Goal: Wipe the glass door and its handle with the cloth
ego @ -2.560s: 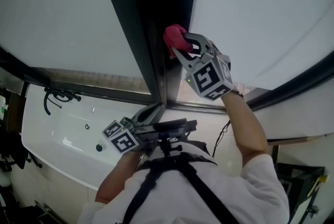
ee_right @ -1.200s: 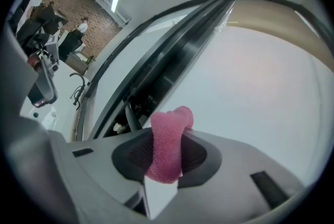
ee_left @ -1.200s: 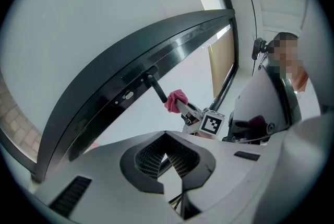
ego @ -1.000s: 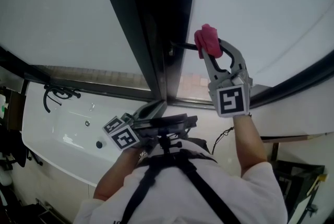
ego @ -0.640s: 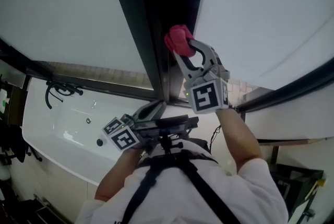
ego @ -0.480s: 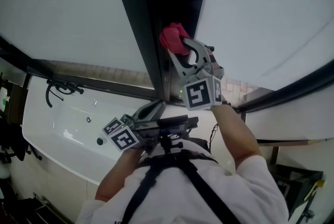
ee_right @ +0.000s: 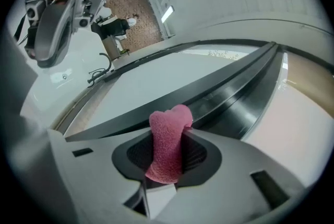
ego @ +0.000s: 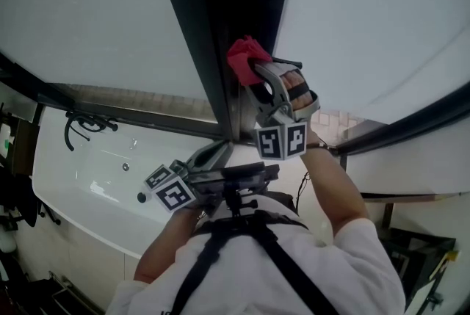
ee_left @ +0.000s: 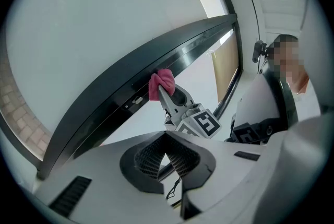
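Now — right gripper clamps cloth at dark door frame | left gripper closed | bathtub below

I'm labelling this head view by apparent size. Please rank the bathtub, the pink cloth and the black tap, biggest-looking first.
1. the bathtub, by far the largest.
2. the cloth and the tap have a similar span, and the tap is thinner. I won't rank these two.

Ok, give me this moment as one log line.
right gripper: shut on pink cloth | cloth at: dark door frame | left gripper: shut, empty
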The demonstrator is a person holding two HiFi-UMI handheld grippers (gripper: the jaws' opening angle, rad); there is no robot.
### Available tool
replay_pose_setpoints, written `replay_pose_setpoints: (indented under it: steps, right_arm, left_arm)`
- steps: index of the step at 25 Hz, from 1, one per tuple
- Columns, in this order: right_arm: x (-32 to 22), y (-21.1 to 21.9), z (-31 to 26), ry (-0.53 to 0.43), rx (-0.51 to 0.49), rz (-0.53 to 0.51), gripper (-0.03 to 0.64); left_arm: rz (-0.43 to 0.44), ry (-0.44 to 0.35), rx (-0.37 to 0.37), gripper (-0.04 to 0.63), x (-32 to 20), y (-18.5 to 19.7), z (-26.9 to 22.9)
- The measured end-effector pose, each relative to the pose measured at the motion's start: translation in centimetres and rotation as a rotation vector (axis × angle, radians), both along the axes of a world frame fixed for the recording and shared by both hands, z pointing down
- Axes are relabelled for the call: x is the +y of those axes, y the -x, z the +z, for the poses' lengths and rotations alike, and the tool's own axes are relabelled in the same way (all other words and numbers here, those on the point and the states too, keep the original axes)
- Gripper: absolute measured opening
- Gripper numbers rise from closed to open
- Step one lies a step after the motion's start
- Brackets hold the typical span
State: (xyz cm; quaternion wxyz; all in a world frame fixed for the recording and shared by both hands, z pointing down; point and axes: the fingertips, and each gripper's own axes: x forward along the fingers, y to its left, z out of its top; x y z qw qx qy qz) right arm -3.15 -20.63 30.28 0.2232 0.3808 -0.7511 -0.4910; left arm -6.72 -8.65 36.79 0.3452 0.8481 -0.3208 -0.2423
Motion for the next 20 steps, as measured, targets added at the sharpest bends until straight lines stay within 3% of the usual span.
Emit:
replay_pose_setpoints:
  steps: [8,20]
  right_arm:
    - [0.7,-3.2,0.5,-0.075,0.062,0.061,0.101]
    - [1.2,-8.9,0.7,-0.052,-0.007,0.184,0.101]
  left_arm:
    - [0.012,0.002,0.0,-0.008,-0.2,-0.2,0.1]
    - [0.043,0.006,-0.004,-0.008,-0.3,-1.1,0.2]
